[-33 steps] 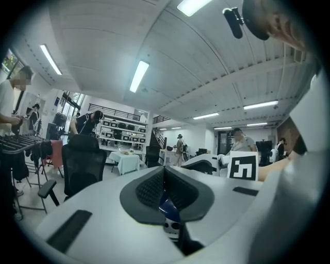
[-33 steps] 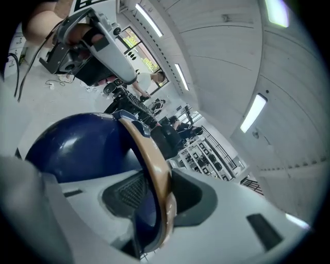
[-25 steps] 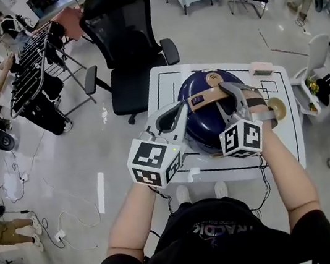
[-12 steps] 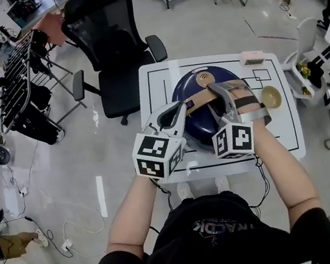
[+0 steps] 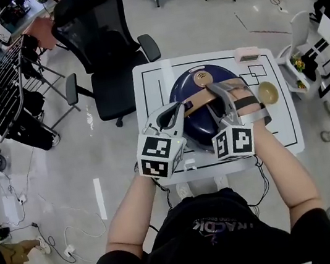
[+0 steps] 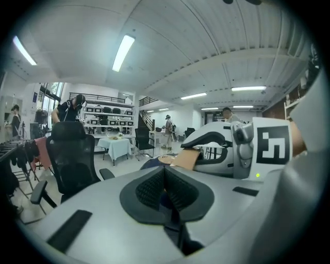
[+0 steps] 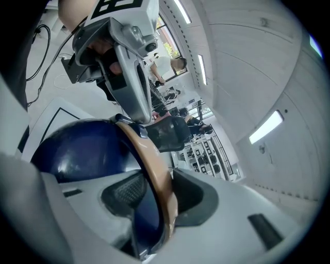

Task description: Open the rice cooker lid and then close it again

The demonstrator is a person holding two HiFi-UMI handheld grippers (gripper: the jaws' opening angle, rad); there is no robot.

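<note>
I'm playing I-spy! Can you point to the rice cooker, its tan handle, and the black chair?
rice cooker (image 5: 185, 93), head view, on the bare blue lid.
tan handle (image 7: 154, 172), right gripper view, on the middle of the curved band.
black chair (image 5: 87, 25), head view, on the mesh backrest.
</note>
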